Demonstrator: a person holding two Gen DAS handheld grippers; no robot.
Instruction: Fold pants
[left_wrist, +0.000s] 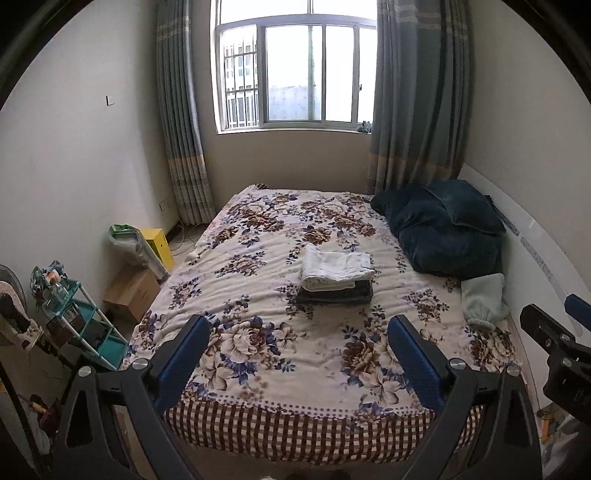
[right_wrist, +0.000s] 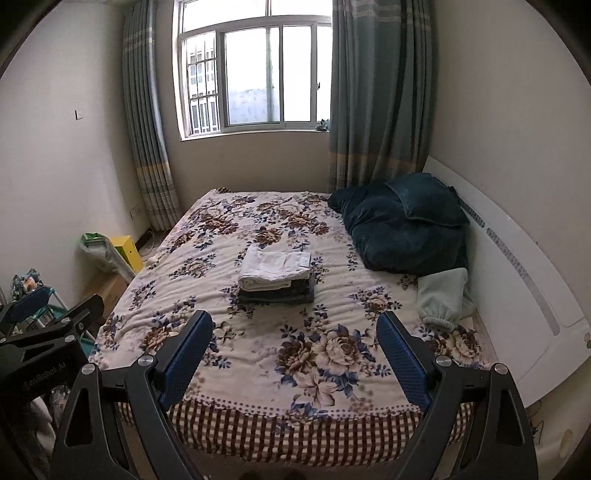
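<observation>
A stack of folded pants lies mid-bed: white pants (left_wrist: 336, 271) on top of dark grey ones (left_wrist: 334, 295), also in the right wrist view (right_wrist: 275, 273). Pale green sweatpants (left_wrist: 482, 301) lie crumpled at the bed's right side by the headboard, also in the right wrist view (right_wrist: 441, 299). My left gripper (left_wrist: 299, 332) is open and empty above the bed's near edge. My right gripper (right_wrist: 295, 328) is open and empty too, level with the left one. Both are well short of the clothes.
The bed has a floral blanket (left_wrist: 258, 295). A dark teal quilt and pillow (left_wrist: 443, 229) lie at the far right. A white headboard (right_wrist: 517, 280) runs along the right. A teal rack (left_wrist: 85, 332), a cardboard box (left_wrist: 129, 291) and a yellow box (left_wrist: 157, 243) stand on the left floor.
</observation>
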